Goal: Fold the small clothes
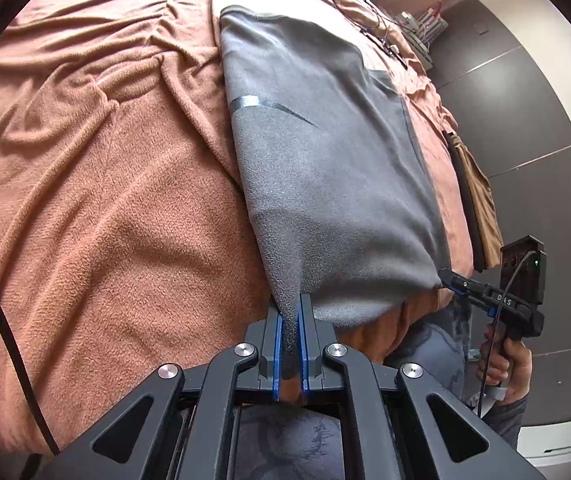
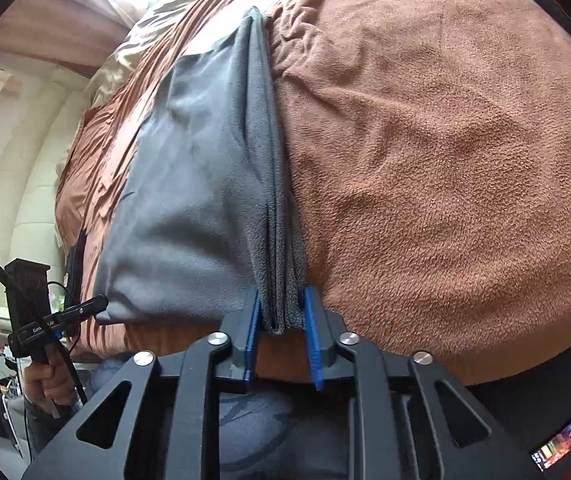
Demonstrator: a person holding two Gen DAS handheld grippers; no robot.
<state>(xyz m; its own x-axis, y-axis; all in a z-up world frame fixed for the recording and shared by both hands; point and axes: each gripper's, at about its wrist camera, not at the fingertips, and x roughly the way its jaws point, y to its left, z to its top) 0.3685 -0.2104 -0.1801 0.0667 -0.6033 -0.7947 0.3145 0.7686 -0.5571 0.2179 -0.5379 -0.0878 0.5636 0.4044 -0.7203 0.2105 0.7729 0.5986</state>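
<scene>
Gripping the near corners of a grey fleece garment (image 1: 325, 168), left gripper (image 1: 292, 316) clenched on one bunched corner at lower centre, right gripper (image 2: 281, 312) closing on the folded edge, garment lying up-frame across a brown blanket (image 1: 97, 200), cables (image 1: 369, 16) at upper right.

A home bedroom is showing here: a bed is lying under a rumpled brown fleece blanket (image 1: 97, 184), with a cream pillow (image 2: 133, 56) sitting at its far end.
</scene>
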